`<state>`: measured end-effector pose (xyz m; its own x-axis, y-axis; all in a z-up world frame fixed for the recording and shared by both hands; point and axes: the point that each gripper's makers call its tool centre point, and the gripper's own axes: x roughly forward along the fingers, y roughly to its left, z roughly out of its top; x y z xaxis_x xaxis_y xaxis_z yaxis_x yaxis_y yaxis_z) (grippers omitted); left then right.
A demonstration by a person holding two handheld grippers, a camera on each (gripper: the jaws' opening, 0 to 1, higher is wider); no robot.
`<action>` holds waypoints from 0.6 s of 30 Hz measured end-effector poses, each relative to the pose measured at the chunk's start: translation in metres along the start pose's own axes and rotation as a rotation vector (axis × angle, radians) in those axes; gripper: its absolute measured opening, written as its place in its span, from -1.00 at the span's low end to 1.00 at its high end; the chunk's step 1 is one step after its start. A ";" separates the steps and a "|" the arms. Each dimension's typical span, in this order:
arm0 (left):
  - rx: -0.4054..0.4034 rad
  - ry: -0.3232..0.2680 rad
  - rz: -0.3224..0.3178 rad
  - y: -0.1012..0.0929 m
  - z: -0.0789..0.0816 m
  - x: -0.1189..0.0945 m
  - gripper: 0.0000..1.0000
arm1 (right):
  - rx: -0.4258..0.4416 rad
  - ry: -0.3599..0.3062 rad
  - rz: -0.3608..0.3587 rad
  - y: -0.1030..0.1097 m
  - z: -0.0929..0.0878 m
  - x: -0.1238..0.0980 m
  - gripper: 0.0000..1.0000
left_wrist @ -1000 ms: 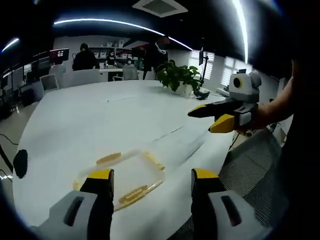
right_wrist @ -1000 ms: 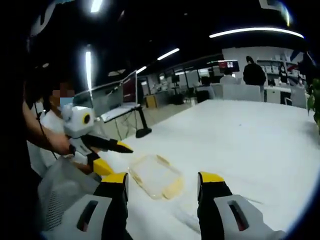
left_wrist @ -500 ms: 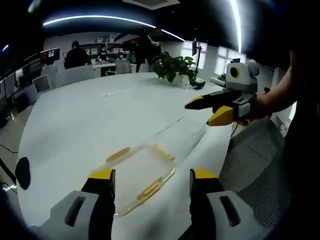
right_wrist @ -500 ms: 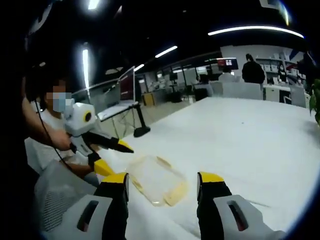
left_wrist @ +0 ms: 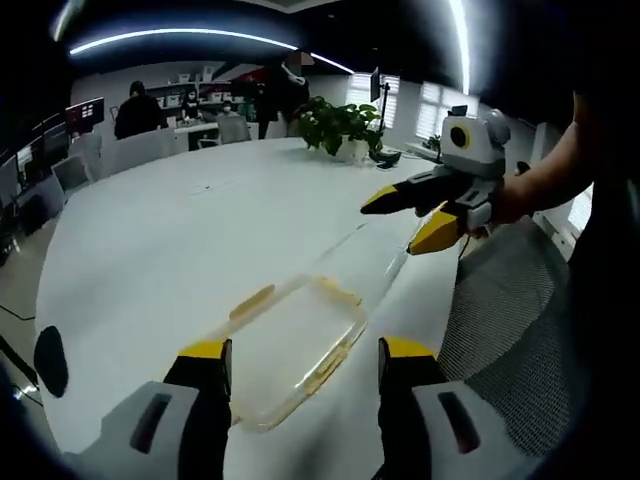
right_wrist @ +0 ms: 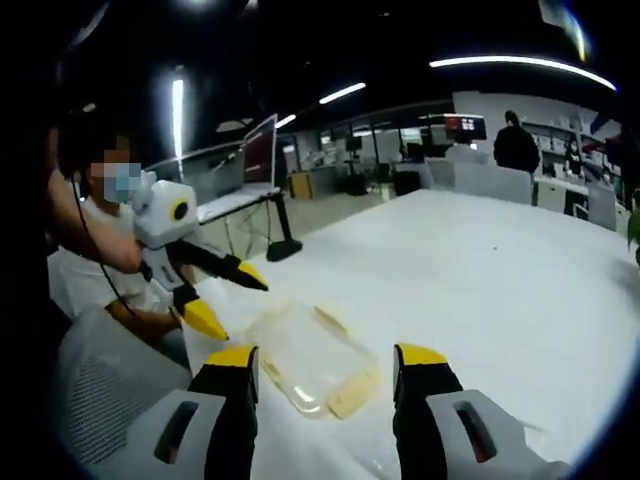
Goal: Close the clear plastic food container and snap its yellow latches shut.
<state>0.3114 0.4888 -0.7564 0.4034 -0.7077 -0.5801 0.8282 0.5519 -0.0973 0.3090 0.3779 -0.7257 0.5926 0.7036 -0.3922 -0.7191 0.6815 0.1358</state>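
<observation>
The clear container [left_wrist: 290, 355] lies flat on the white counter [left_wrist: 180, 250] near its edge, just ahead of both grippers, its yellow latches [left_wrist: 252, 301] seemingly folded outward, though blur makes that uncertain. The left gripper [left_wrist: 300, 365] hovers over it with jaws spread and empty. The right gripper [right_wrist: 325, 370] likewise hangs above the container [right_wrist: 310, 355], jaws apart, holding nothing.

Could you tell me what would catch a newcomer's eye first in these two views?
Probably the clear plastic food container with yellow latches, lying flat on the big white table near its edge. Next, the two open yellow-tipped grippers, the left gripper and the right gripper, poised above it, and the green potted plant farther back.
</observation>
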 end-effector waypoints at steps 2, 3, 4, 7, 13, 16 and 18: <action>-0.020 0.014 -0.022 0.004 -0.005 -0.004 0.17 | 0.001 0.008 -0.002 0.001 -0.001 0.007 0.07; 0.011 0.018 -0.025 0.006 -0.005 -0.004 0.17 | 0.001 0.007 -0.001 0.002 0.000 0.009 0.07; 0.018 0.020 -0.026 0.007 -0.006 -0.004 0.17 | -0.001 0.010 0.000 0.002 0.000 0.012 0.07; 0.028 0.029 -0.044 0.011 -0.007 -0.004 0.18 | -0.011 0.022 -0.007 0.001 -0.002 0.017 0.07; 0.062 0.070 -0.088 0.017 -0.019 -0.003 0.19 | -0.043 0.058 -0.024 -0.004 -0.010 0.022 0.07; 0.084 0.090 -0.097 0.020 -0.025 -0.002 0.18 | -0.053 0.068 -0.024 -0.004 -0.011 0.022 0.07; 0.095 0.116 -0.111 0.019 -0.031 -0.001 0.18 | -0.067 0.088 -0.019 -0.004 -0.015 0.023 0.07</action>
<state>0.3145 0.5138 -0.7825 0.2647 -0.7030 -0.6601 0.9003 0.4254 -0.0921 0.3202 0.3879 -0.7492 0.5742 0.6683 -0.4729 -0.7327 0.6772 0.0675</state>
